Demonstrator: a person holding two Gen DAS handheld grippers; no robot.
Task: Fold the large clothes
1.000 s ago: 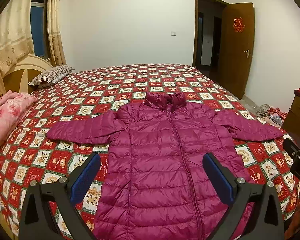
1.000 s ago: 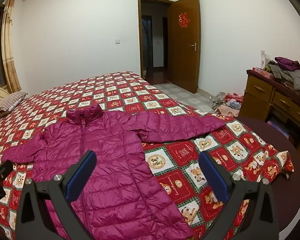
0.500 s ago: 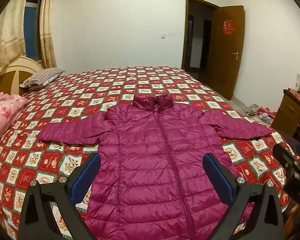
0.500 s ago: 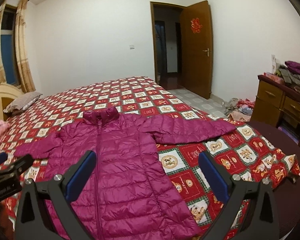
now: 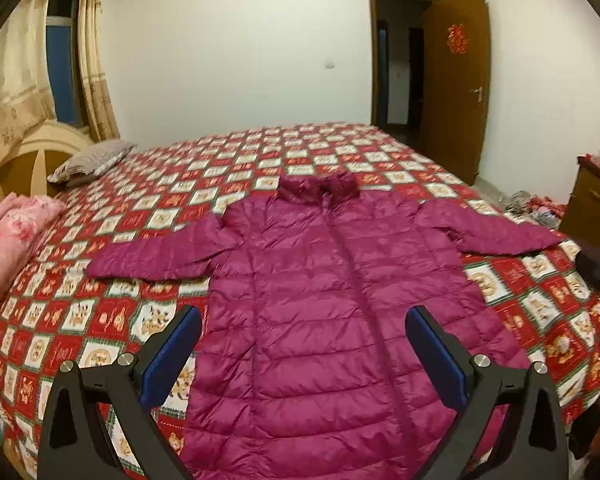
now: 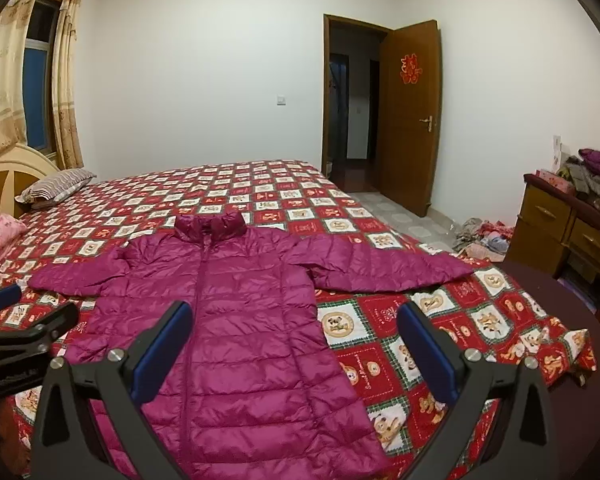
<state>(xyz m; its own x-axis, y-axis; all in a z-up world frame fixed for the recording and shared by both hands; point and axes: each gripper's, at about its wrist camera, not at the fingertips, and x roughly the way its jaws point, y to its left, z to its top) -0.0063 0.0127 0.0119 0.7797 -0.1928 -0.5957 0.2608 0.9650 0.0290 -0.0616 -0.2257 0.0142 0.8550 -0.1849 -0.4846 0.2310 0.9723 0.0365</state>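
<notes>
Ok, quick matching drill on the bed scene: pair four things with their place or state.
1 jacket
2 striped pillow
3 pink bedding
4 door

a rolled up beside the headboard
b open, red paper cutout on it
c spread flat, zipped, sleeves out
d at the head of the bed

Pairs: 1-c, 2-d, 3-a, 4-b

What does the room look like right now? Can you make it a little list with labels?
jacket: magenta puffer jacket, zipped, flat on the bed, sleeves spread out
bedspread: red checked bedspread with cartoon squares
left gripper: open, holding nothing, above the jacket's hem
right gripper: open, holding nothing
pillow: striped pillow by the headboard
door: brown door, open
</notes>
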